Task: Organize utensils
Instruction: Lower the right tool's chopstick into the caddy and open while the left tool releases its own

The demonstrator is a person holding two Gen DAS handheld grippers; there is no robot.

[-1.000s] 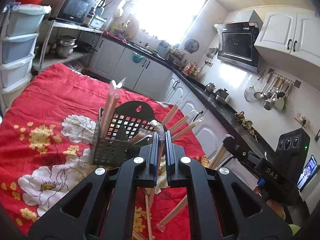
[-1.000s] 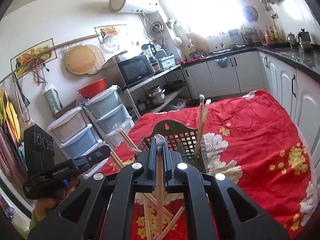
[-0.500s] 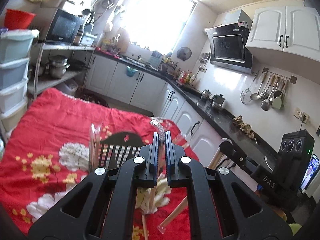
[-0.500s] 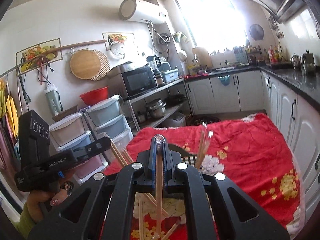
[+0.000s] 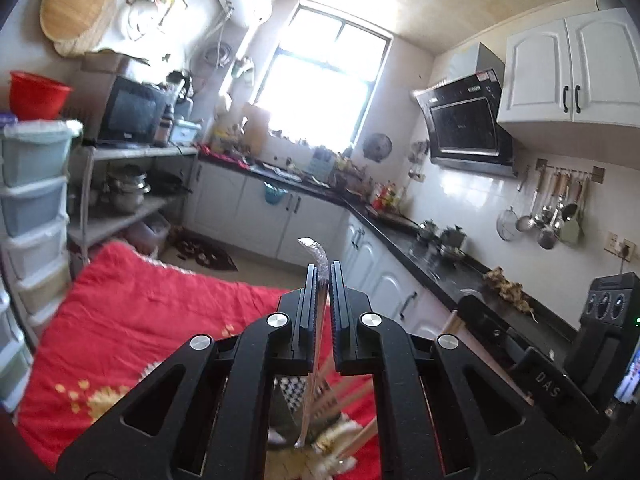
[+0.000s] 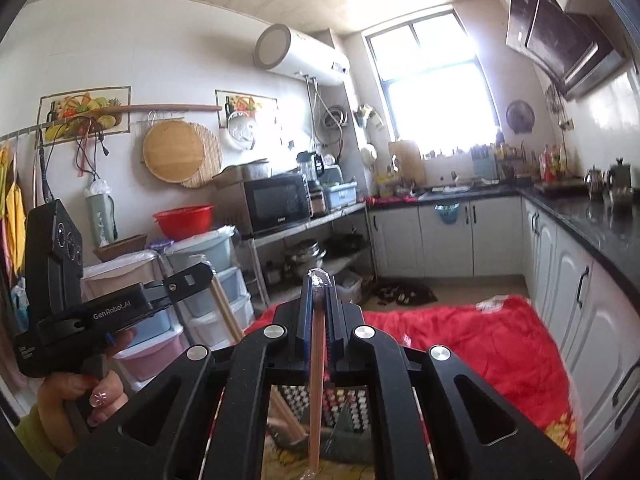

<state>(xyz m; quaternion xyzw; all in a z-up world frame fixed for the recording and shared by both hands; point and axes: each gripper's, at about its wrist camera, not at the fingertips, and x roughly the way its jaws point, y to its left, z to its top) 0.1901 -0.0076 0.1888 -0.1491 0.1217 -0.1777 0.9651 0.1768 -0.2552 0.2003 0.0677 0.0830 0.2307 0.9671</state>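
Left wrist view – left gripper near level, clamping wrapped chopsticks; right gripper likewise – own wrapped pair.

Home kitchen, lived-in.
White cabinets under a dark countertop, range hood on the tiled wall, ladles on a hanging rail, microwave on a metal shelf with pots below, water heater high by the window, stacked plastic drawers.

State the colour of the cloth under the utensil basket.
Red cloth with yellow and white flowers; right wrist view shows it best.
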